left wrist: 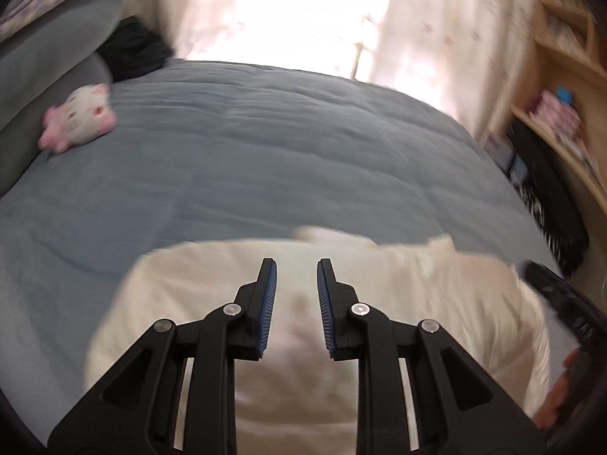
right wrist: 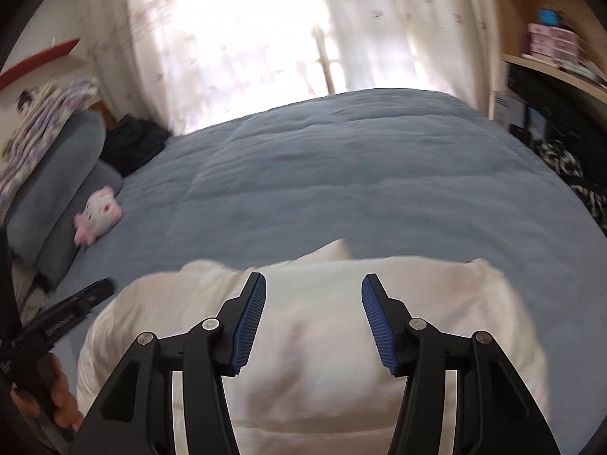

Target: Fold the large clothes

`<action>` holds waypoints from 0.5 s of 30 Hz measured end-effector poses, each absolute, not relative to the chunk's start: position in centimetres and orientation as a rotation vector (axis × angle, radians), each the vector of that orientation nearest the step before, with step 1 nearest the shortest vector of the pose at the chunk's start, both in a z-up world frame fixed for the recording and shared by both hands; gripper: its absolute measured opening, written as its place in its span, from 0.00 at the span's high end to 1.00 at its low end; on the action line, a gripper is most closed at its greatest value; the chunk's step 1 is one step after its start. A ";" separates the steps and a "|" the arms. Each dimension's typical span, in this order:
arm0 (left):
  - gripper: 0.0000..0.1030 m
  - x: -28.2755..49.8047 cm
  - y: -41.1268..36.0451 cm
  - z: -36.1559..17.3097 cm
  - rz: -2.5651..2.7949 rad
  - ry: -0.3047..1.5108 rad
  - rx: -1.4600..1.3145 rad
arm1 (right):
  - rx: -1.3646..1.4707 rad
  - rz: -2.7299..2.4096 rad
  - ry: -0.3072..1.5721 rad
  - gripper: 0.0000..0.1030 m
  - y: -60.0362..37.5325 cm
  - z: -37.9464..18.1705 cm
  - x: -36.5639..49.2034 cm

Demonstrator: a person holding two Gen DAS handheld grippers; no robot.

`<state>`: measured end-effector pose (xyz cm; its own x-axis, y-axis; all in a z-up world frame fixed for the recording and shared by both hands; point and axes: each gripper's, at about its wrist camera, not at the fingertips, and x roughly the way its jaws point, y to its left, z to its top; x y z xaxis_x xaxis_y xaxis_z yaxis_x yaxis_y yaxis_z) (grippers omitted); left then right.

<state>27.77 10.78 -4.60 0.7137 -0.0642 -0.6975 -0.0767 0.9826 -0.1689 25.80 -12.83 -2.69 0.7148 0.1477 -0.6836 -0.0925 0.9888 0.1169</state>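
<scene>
Both your grippers, left gripper (left wrist: 297, 265) and right gripper (right wrist: 313, 280), hang with jaws spread and empty above the folded cream garment (left wrist: 436, 295) on the blue bed (left wrist: 265, 151).

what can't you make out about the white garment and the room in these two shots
- Garment: near edge hidden behind the left claw in the left view, behind the right claw in the right view; motion blur leaves its type and fold count unclear.
- Window: overexposed, nothing outside shows.
- Shelf items: blurred and too small.
- Dark pile beside the pillows: no detail.
</scene>
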 end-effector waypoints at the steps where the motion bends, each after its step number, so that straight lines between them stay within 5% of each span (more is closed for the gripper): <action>1: 0.82 27.9 9.5 -5.3 -0.008 0.792 -0.175 | 0.057 0.143 0.777 0.48 -11.6 -3.7 26.1; 15: 0.81 32.6 4.4 -12.3 -0.015 0.874 -0.071 | 0.012 0.065 0.854 0.46 -10.9 -12.7 30.8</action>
